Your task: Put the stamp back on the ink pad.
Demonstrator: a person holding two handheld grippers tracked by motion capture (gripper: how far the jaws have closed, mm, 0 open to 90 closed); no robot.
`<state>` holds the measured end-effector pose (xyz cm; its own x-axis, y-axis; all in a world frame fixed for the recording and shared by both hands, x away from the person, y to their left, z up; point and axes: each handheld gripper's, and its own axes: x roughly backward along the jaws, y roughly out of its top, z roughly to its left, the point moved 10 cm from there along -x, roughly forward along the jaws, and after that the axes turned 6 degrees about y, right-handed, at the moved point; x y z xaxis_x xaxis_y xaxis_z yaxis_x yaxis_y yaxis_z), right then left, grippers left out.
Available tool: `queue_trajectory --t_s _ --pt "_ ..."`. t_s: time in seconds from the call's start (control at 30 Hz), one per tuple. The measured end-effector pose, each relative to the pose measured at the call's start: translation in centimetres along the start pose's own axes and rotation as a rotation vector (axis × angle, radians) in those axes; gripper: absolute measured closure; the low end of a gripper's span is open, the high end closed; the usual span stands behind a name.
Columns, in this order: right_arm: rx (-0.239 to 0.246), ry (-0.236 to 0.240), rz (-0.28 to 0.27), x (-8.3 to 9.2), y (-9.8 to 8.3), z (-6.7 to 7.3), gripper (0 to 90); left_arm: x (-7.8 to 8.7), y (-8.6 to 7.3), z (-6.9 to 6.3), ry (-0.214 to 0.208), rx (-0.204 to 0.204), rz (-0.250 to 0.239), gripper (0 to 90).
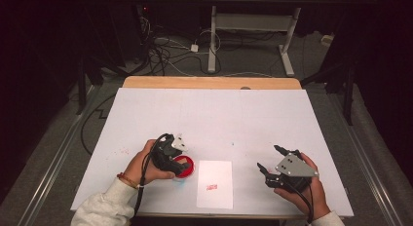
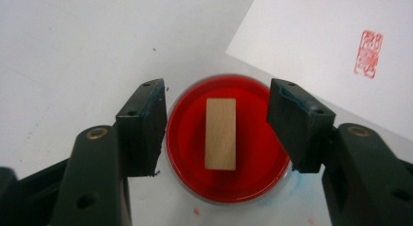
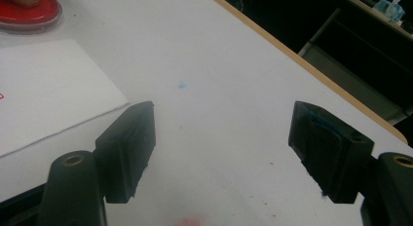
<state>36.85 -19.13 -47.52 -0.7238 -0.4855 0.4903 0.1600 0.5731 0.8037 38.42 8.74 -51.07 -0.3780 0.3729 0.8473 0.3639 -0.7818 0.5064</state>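
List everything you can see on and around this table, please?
Ink pad: one, round, red, near the table's front, left of the paper.
Wooden block: one, pale brown, standing on the ink pad.
Paper: one sheet, white, red stamp mark on it, front centre.
Table: one, white cover, wooden far edge.
Cables: several, on the floor beyond.
Left gripper: black, open, above the block.
Right gripper: black, open, over bare table.

Matt wooden stamp [image 2: 220, 133] stands in glossy red ink pad [image 2: 228, 138].
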Motion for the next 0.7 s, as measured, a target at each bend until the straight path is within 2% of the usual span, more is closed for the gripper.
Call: queue_trajectory --t_s 0.17,0.33,0.5,0.57,0.7 --pt "-0.001 -0.001 -0.002 0.0 0.0 0.0 26.0 0.1 0.4 0.0 0.016 0.005 -0.024 31.5" --pt "-0.001 0.002 -0.006 0.0 0.1 0.0 26.0 0.6 1.1 0.1 0.034 0.022 -0.091 25.1" --pt "-0.005 0.004 -0.009 0.1 0.2 0.1 26.0 0.8 1.5 0.0 0.051 0.009 -0.145 22.9" --pt "-0.008 0.010 -0.013 0.1 0.3 0.2 26.0 1.0 1.9 0.0 0.063 0.012 -0.181 21.6" --pt "-0.012 0.021 -0.016 0.1 0.3 0.5 26.0 1.4 2.7 0.3 0.116 0.034 -0.266 18.7"
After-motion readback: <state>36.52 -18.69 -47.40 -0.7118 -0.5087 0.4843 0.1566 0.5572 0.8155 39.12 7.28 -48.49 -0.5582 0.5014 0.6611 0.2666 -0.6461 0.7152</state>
